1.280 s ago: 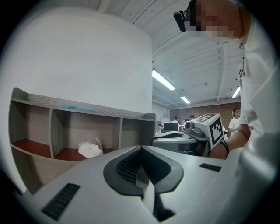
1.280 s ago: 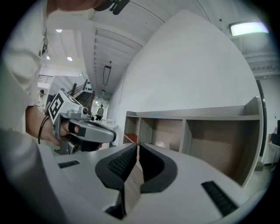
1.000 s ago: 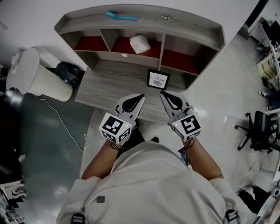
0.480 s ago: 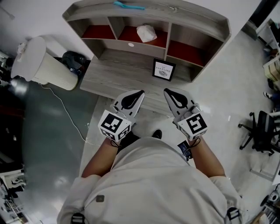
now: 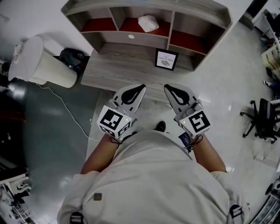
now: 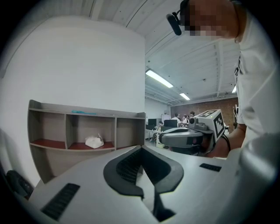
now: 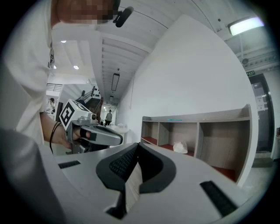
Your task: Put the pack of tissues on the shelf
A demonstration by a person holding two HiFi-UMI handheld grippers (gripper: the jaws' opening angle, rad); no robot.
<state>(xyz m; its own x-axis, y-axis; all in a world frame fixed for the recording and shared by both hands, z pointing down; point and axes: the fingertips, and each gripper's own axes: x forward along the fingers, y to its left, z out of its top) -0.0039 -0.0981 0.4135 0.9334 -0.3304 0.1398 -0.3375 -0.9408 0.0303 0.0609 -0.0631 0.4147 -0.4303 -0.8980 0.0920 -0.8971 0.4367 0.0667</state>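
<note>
The white pack of tissues (image 5: 148, 22) lies in the middle compartment of the grey shelf unit (image 5: 192, 13), on its red floor. It also shows in the left gripper view as the tissue pack (image 6: 94, 141) and in the right gripper view as the tissue pack (image 7: 179, 147). My left gripper (image 5: 139, 89) and right gripper (image 5: 168, 89) hang side by side at the desk's near edge, well short of the shelf. Both are shut with nothing between the jaws. Each one shows in the other's view: the right gripper (image 6: 183, 138) and the left gripper (image 7: 94, 133).
A framed card (image 5: 166, 59) stands on the grey desk (image 5: 118, 70) below the shelf. A white lampshade (image 5: 41, 65) and a cable lie on the floor at left. An office chair (image 5: 262, 124) stands at right. A teal object (image 6: 83, 112) lies on the shelf top.
Both grippers have drawn back together from over the desk to its near edge. The shelf and the tissue pack have shifted toward the top of the head view.
</note>
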